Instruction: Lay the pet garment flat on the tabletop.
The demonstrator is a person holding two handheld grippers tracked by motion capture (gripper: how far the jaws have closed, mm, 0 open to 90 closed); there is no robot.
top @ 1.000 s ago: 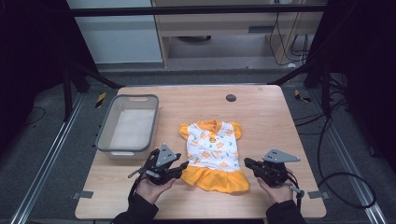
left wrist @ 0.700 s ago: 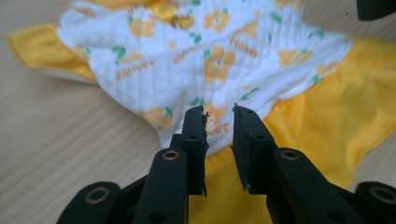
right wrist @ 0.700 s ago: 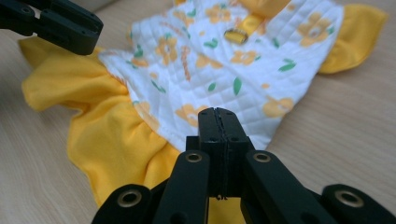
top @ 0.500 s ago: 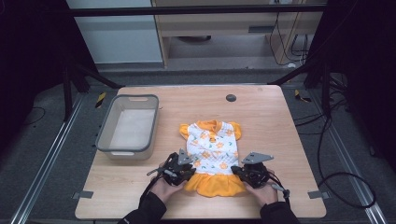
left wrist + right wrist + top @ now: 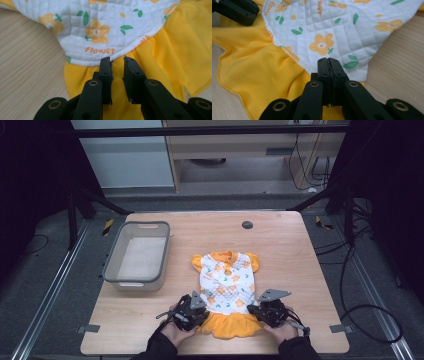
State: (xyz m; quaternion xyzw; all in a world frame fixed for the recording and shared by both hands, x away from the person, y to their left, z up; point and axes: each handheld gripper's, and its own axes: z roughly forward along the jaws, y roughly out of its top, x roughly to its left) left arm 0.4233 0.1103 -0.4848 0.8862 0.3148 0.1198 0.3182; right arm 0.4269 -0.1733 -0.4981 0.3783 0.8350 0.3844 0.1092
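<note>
Dress lengthwise, collar away, skirt nearest.

The dress is showing a white quilted top with orange flowers and green leaves. Its skirt is glowing plain yellow-orange. The bin, far left, is looking grey.

Two hand-held grippers met the hem of a small dress on the wooden worktop.
The white quilted dress with orange flowers and an orange skirt lay flat; the left gripper and right gripper sat at its lower corners. A grey plastic bin stood well to the left.
</note>
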